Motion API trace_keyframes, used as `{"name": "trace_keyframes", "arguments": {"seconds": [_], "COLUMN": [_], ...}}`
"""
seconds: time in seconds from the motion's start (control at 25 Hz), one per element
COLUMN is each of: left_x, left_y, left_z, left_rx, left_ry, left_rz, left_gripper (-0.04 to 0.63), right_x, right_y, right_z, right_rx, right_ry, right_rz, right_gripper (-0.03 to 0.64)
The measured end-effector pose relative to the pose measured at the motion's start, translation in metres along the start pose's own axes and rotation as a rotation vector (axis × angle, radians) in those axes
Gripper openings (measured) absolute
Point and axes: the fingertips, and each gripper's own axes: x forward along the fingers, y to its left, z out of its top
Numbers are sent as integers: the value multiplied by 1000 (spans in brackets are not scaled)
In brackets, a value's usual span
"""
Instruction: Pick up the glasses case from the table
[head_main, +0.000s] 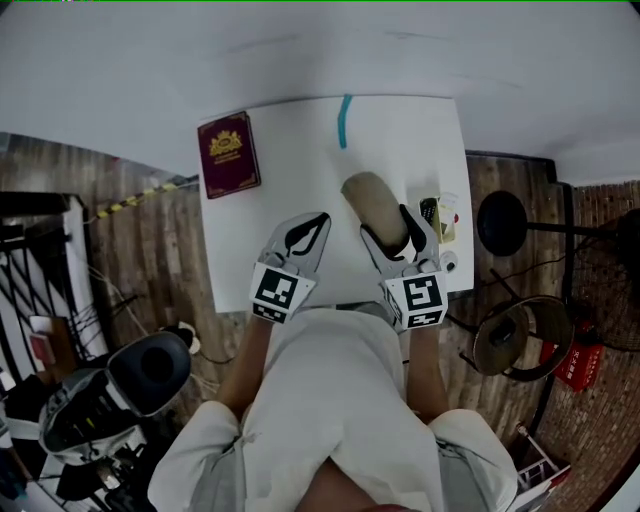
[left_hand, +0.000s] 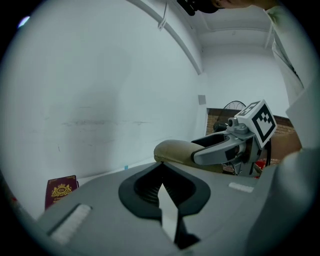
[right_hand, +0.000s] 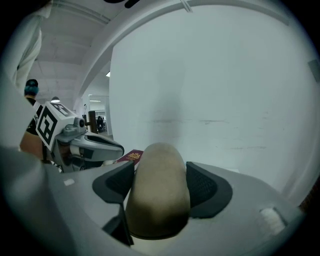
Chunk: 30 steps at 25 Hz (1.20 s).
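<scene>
floor, far left: dark wood boards (head_main: 150, 240) with a yellow-and-black striped strip (head_main: 135, 200) and a dark rounded machine (head_main: 150, 372) lower down
table: white top (head_main: 300, 150), its far edge against a pale wall (left_hand: 100, 100)
maroon booklet (head_main: 229, 154): flat on the table's far left corner, gold crest up, well apart from both claws; also seen low left in the left gripper view (left_hand: 61, 191) and just past the case in the right gripper view (right_hand: 134, 156)
left gripper (head_main: 320, 218): over the table's near half, left of the case; in its own view (left_hand: 161, 167) the jaw tips meet in a point, only a thin wedge of white shows behind them, and nothing is held
teal strip (head_main: 344, 120): a short bar at the table's far edge, beyond the case
glasses case (head_main: 374, 200): tan, rounded and oblong, over the table's middle right (whether it rests on the top or hangs clear, i cannot tell); its near end sits in the right claw, its far end points away from the person
right gripper (head_main: 388, 226): its own view (right_hand: 159, 186) shows the two dark ribbed pads pressed on either side of the case (right_hand: 159, 190), clamped on it
small clutter (head_main: 442, 218): a few small things just right of the right claw, by the table's right edge
floor, right: a black round stool (head_main: 501, 222), a round metal fan-like thing (head_main: 520, 335) and a red object (head_main: 578, 362)
</scene>
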Motion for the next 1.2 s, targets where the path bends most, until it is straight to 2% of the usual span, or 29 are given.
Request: {"name": "trace_keyframes", "arguments": {"seconds": [0.56, 1.2], "left_x": [-29, -44], "left_y": [-14, -21], "left_z": [46, 60], "left_rx": [42, 69], "left_ry": [-111, -156], "left_rz": [-13, -21], "left_gripper": [18, 18], "right_x": [-40, -55], "right_y": [12, 20], "right_z": [41, 54], "right_rx": [-12, -38], "right_ry": [-130, -166], "right_rz": [-33, -42], "right_gripper": [327, 325]}}
